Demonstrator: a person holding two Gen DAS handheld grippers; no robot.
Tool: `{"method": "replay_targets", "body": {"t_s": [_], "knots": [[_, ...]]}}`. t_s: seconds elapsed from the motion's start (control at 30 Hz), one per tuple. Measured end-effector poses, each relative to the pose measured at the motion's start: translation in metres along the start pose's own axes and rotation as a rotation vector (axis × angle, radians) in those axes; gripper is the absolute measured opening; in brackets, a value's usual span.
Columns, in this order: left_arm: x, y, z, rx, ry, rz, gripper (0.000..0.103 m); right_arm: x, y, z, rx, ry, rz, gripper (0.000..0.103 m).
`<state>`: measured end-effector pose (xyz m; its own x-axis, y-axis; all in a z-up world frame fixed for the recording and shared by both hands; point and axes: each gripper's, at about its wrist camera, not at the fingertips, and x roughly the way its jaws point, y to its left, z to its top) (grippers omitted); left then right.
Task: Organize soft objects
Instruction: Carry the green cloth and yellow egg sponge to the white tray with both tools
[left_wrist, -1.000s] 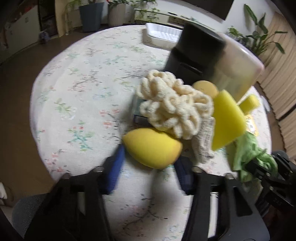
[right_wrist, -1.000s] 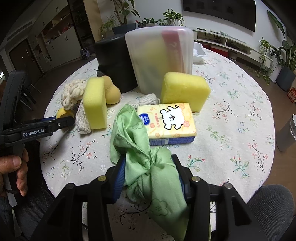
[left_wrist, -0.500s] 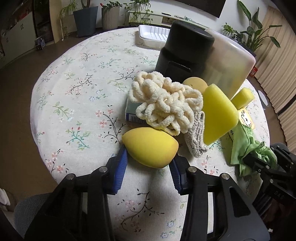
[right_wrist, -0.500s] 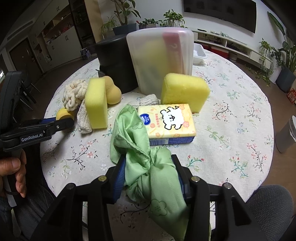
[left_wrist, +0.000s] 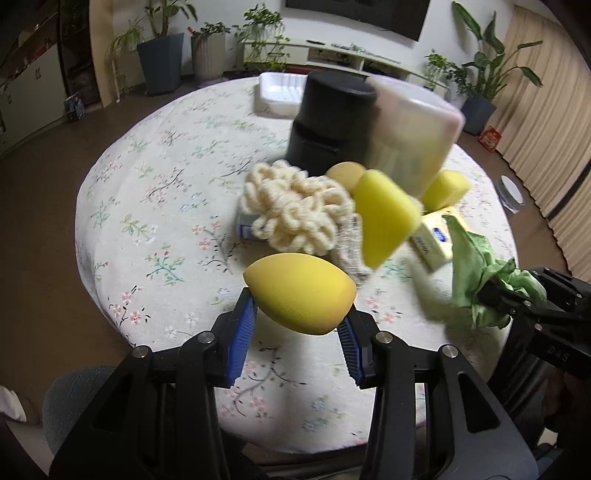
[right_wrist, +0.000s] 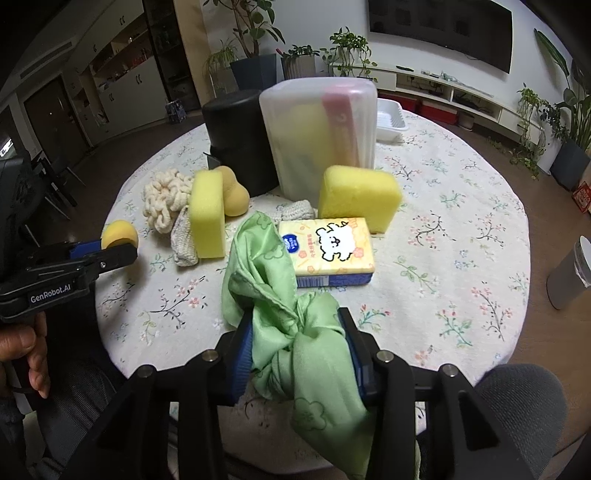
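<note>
My left gripper (left_wrist: 297, 317) is shut on a yellow egg-shaped sponge (left_wrist: 300, 293) and holds it above the table's near edge; the sponge also shows in the right wrist view (right_wrist: 119, 234). My right gripper (right_wrist: 295, 341) is shut on a green cloth (right_wrist: 291, 321), which hangs over the table front; the cloth also shows in the left wrist view (left_wrist: 480, 266). On the table lie a cream looped scrubber (left_wrist: 295, 210), a knitted cloth (right_wrist: 183, 240), an upright yellow sponge (right_wrist: 207, 214), a second yellow block sponge (right_wrist: 358, 195) and a peanut-shaped sponge (right_wrist: 232, 194).
A tissue pack (right_wrist: 327, 253) lies mid-table. A black cylinder (right_wrist: 236, 136) and a translucent plastic box (right_wrist: 319, 136) stand behind the pile. A white tray (right_wrist: 389, 120) sits at the far edge. The round table has a floral cloth (right_wrist: 443, 236). A grey bin (right_wrist: 570, 273) stands off right.
My left gripper closed on the yellow egg sponge and lifted it off the table, back toward the near edge. The right gripper holds the green cloth nearly still.
</note>
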<state>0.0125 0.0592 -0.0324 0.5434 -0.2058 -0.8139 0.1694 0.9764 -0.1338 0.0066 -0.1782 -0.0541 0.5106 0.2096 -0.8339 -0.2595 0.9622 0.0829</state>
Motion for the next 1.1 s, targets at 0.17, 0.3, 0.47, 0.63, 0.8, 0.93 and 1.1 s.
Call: {"method": "replay_targets", "body": {"t_s": [0.17,0.3,0.47,0.63,0.8,0.93,1.1], "knots": [[-0.005,-0.01,0.0,0.029,-0.004,-0.034,0.04,-0.013,-0.007,-0.004,0.011,-0.001,-0.001,0.045],[-0.011,-0.01,0.004,0.029,-0.018,-0.053,0.04,-0.022,-0.016,-0.001,0.022,-0.008,-0.003,0.045],[-0.022,-0.011,0.015,0.037,-0.044,-0.074,0.04,-0.035,-0.027,0.008,0.028,-0.035,-0.022,0.045],[-0.034,-0.007,0.037,0.053,-0.084,-0.093,0.04,-0.044,-0.04,0.023,0.037,-0.063,-0.039,0.045],[-0.043,0.001,0.077,0.09,-0.136,-0.096,0.04,-0.053,-0.061,0.053,0.04,-0.11,-0.062,0.045],[-0.047,0.009,0.113,0.116,-0.181,-0.077,0.04,-0.06,-0.078,0.084,0.027,-0.152,-0.095,0.045],[-0.037,0.02,0.169,0.15,-0.205,-0.058,0.04,-0.056,-0.097,0.132,-0.001,-0.177,-0.117,0.045]]}}
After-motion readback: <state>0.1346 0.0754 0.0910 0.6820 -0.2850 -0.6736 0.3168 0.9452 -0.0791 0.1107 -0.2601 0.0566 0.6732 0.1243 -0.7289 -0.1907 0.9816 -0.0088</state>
